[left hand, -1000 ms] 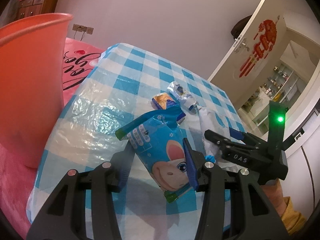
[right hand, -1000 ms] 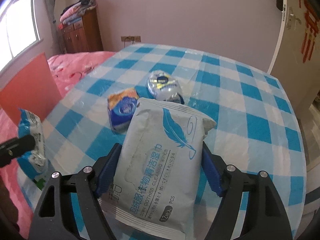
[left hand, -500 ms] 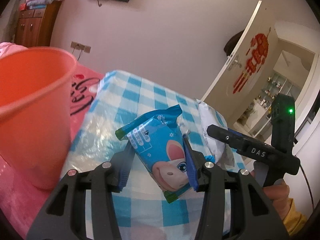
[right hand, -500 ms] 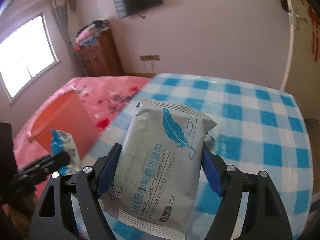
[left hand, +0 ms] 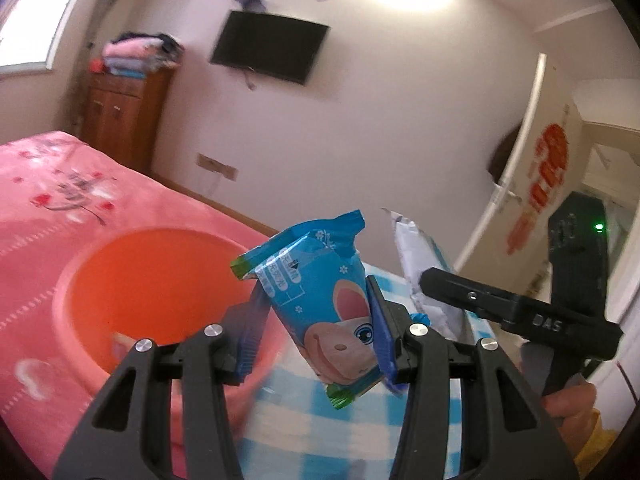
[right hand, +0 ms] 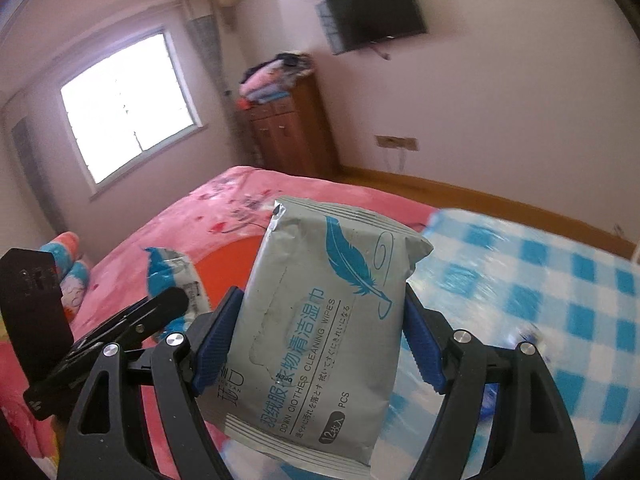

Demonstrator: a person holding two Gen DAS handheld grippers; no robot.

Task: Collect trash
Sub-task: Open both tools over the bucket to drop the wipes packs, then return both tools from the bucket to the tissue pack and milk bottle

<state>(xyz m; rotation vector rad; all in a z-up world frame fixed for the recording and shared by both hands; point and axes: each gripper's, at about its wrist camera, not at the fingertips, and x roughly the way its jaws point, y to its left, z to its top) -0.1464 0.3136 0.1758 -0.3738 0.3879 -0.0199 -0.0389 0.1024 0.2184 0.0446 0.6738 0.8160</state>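
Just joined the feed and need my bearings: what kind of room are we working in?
Most likely a bedroom in a home. A bed with a pink cover fills one side, a wooden cabinet carries folded bedding, and a TV hangs on the wall.

Between the ribbed blue fingers of the matt black plastic left gripper sits a glossy blue foil snack wrapper. Beyond those fingers stands a smooth orange plastic bucket on soft pink cloth bedding. The right gripper clamps a matt grey plastic-film wipes pack, lightly crinkled. To the right of its fingers lies a shiny blue-checked plastic table cover.
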